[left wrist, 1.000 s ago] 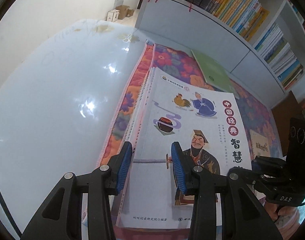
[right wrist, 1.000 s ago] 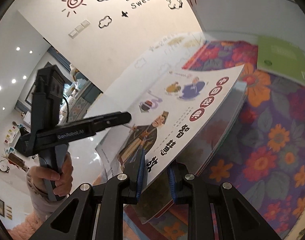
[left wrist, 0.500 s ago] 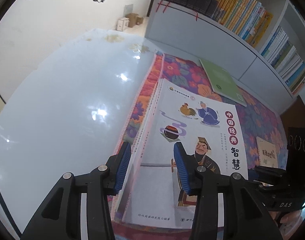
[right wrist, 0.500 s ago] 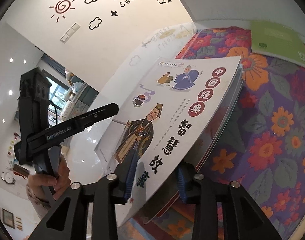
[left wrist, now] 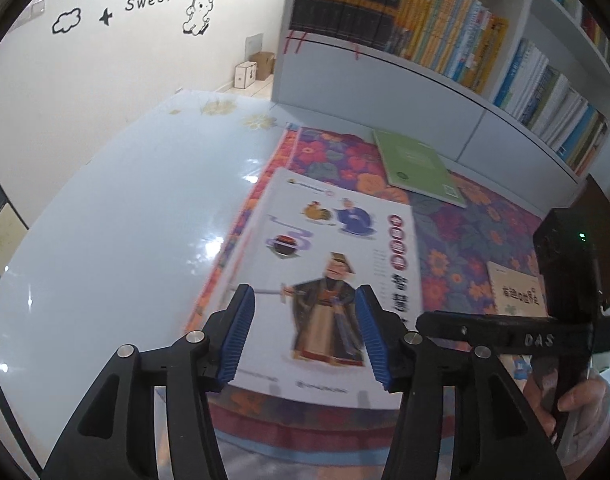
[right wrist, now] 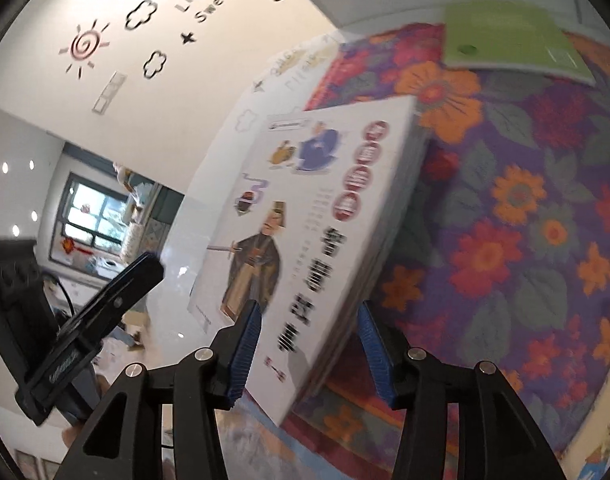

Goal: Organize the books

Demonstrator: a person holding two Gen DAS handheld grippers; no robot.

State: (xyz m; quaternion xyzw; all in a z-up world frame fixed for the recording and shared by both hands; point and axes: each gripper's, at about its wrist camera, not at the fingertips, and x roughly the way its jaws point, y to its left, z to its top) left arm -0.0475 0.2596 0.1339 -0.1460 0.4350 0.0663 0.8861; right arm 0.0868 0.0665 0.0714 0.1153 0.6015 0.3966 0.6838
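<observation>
**Both grippers spread wide over the white storybook**

The white picture book (left wrist: 329, 264), its cover showing a robed man with a sword, a rooster and red-circled Chinese title characters, lies on the flowered mat (left wrist: 457, 232) near the mat's left edge, beside the glossy white table (left wrist: 117, 216). The left gripper (left wrist: 303, 336) hovers above the book's near end with its blue pads (left wrist: 239, 334) wide apart and nothing between them. The right gripper (right wrist: 307, 354) is spread just as wide, its pads straddling the book's (right wrist: 305, 216) near corner; whether they touch it cannot be told. A green book (left wrist: 419, 166) lies flat farther back on the mat, near the white bookshelf (left wrist: 445, 76) packed with upright volumes. A small tan book (left wrist: 515, 288) sits to the right on the mat
</observation>
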